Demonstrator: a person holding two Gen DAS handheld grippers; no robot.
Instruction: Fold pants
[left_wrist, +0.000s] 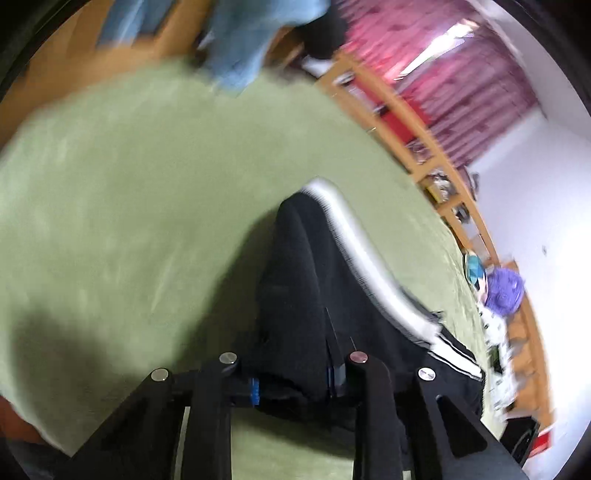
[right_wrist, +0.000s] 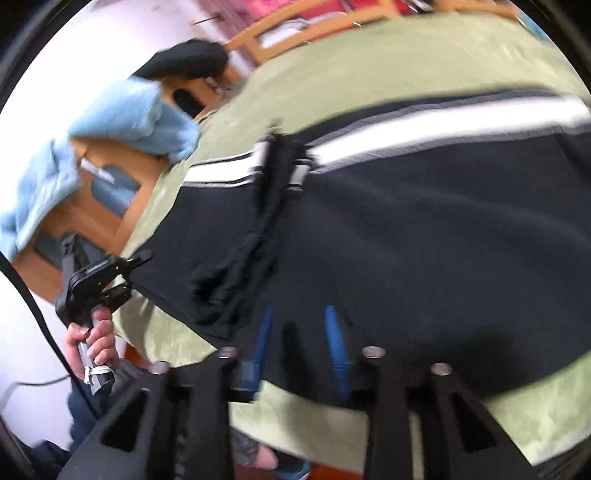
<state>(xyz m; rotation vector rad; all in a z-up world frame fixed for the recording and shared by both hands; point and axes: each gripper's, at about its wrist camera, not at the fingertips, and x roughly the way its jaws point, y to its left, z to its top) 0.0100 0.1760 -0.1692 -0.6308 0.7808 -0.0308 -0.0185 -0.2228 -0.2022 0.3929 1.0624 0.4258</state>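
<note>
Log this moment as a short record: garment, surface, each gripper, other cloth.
garment: black pants with white side stripe, lying partly folded
surface: green cover
left gripper: fingers around the pants' edge; grip unclear
right gripper: fingers apart, over the pants
other cloth: light blue fabric draped over a wooden chair
image quality: motion-blurred

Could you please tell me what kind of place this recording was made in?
Probably a lived-in home room: a table under a green fabric cover, wooden chairs draped with light blue clothing, pink patterned curtains, and cluttered wooden shelves.
</note>
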